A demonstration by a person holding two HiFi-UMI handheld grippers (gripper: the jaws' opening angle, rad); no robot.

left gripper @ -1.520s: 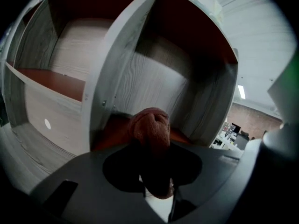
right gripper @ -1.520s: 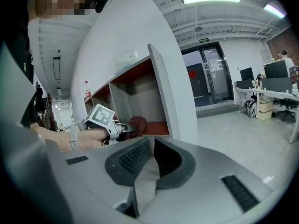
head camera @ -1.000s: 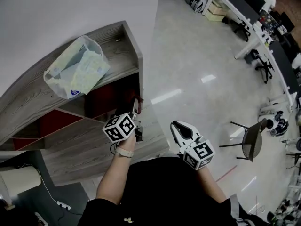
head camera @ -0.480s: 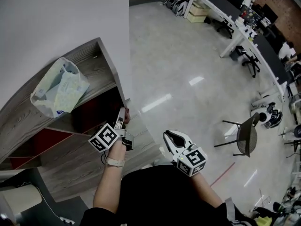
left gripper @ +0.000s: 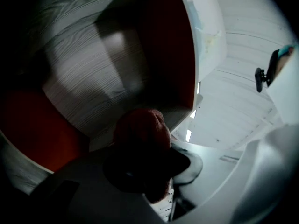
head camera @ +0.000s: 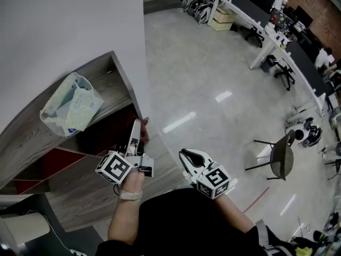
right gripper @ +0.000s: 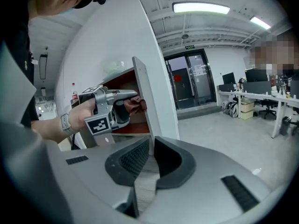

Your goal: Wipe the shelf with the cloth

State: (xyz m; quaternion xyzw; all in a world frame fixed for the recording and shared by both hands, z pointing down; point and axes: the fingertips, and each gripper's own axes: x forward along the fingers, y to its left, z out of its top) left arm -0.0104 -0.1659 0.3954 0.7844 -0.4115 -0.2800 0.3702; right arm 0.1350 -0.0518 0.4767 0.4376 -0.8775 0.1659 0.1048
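Note:
A grey wood shelf (head camera: 104, 78) with red back panels stands against the white wall at the left. My left gripper (head camera: 137, 130) is shut on a dark red cloth (head camera: 144, 124) and reaches into the shelf's right-end compartment, just under the top board. In the left gripper view the cloth (left gripper: 140, 132) bunches between the jaws in front of a wood panel of the shelf (left gripper: 79, 78). The right gripper view shows the left gripper (right gripper: 125, 102) and the cloth (right gripper: 134, 105) beside the shelf's side board (right gripper: 141, 85). My right gripper (head camera: 188, 156) (right gripper: 150, 157) is shut and empty, held off the shelf.
A clear plastic bag (head camera: 71, 106) with pale contents lies on the shelf top. A glossy floor (head camera: 213, 89) stretches right. A chair (head camera: 279, 156) stands at the right, with desks (head camera: 266, 23) farther back. A cable (head camera: 56, 233) runs below the shelf.
The head view has swung, so the shelf sits further left. My left gripper keeps the cloth at the shelf's right end, slightly lower in view. The right gripper has barely moved.

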